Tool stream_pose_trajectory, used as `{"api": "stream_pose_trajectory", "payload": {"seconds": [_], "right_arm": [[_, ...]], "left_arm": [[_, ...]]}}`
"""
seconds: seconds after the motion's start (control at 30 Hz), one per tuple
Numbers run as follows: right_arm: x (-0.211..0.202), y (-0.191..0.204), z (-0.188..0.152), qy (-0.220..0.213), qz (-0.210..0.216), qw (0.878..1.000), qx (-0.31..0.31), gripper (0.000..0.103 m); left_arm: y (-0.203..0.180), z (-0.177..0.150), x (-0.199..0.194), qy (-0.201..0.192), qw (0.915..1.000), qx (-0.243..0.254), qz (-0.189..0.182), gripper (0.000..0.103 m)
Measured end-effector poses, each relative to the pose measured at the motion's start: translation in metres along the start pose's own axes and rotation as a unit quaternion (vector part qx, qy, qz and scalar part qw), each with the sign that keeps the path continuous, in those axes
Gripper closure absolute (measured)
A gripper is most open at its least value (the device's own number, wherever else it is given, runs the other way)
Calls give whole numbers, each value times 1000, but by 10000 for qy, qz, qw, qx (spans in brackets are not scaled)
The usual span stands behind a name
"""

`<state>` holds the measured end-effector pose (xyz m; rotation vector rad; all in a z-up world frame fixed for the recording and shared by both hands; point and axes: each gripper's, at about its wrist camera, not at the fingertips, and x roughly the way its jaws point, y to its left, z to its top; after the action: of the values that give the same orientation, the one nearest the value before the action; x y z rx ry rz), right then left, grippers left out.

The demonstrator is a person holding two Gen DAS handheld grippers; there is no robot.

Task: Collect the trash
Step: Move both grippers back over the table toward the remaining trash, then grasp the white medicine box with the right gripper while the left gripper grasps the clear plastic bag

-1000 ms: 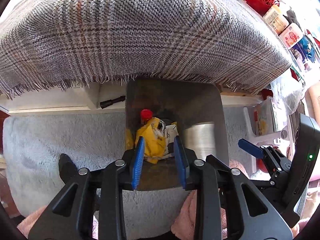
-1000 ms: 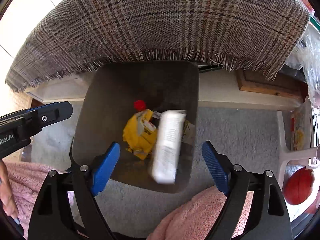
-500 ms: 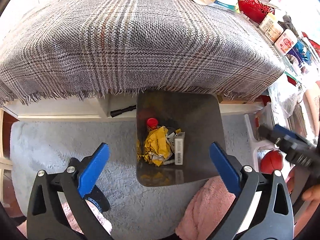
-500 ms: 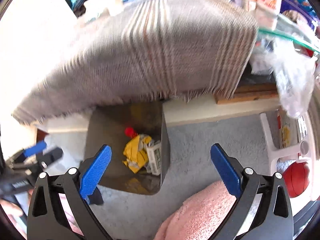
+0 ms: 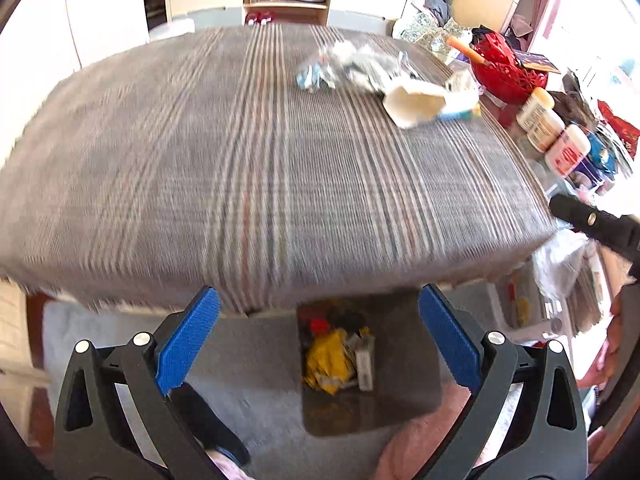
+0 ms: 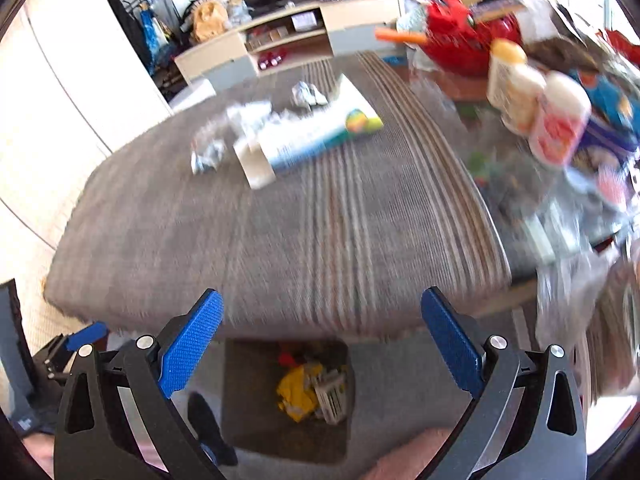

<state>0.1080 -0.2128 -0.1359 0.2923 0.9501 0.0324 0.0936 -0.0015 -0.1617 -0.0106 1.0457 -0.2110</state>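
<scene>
**Plaid-Covered Table, Bin Below, Both Grippers Spread Wide**

Grey plaid cloth [image 5: 260, 168] over a table, blurred by motion in both views. Near its far right part, crumpled foil-like wrappers [image 5: 352, 66] and, just beside them, an opened white carton [image 5: 424, 102] lying flat with a blue and green printed end. Seen from the right wrist as well: carton [image 6: 308, 136] lying on its side, crumpled wrappers [image 6: 208, 152] to its left, a further small crumpled ball [image 6: 306, 94] behind it.

Down on the grey carpet [image 5: 248, 360], partly tucked under the near table edge, a dark bin [image 5: 404, 360]. Inside: a crumpled yellow wrapper [image 5: 326, 360], a small white box [image 5: 365, 364] touching its right side, something red [image 5: 319, 325] behind. Same contents in the right view: bin [image 6: 248, 392], yellow wrapper [image 6: 298, 394], white box [image 6: 332, 394].

Left gripper [image 5: 318, 344] released, blue pads [image 5: 188, 340] wide apart, nothing between them, held above the bin and short of the table edge. Right gripper [image 6: 322, 344] likewise spread, blue pads [image 6: 192, 346] far apart, empty, also over the bin's near side.

Along the table's right side: a red basket [image 5: 506, 74], white jars [image 5: 538, 120] with labels, too blurred to read. In the background, a low beige shelf unit [image 5: 280, 2].
</scene>
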Motion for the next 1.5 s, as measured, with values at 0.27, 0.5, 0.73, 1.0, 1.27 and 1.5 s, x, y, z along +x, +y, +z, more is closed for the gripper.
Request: {"api": "stream_pose_trajectory", "payload": {"seconds": [0.27,0.5,0.73,1.0,1.27,1.5], "right_arm": [[39,4,71,2,-257,9987,441,4],[89,-8,116,280,-230,9917,1231,27],[130,-5,132,490,-288,9894,1338,31],[146,-5,153,551,46,9935,992,50],[140,2,169,554,252,9970,476,69],[130,-18,166,609,150,9976,306,69]], "left_arm": [[6,63,15,-264,9992,126,254,8],[-5,104,24,-532,9971,443,324,8],[-13,138,47,-693,9949,680,273,9],[-10,183,89,-437,9970,632,-8,9],[-24,203,125,-211,9962,850,-27,8],[-34,206,146,-155,9946,990,-276,43]]}}
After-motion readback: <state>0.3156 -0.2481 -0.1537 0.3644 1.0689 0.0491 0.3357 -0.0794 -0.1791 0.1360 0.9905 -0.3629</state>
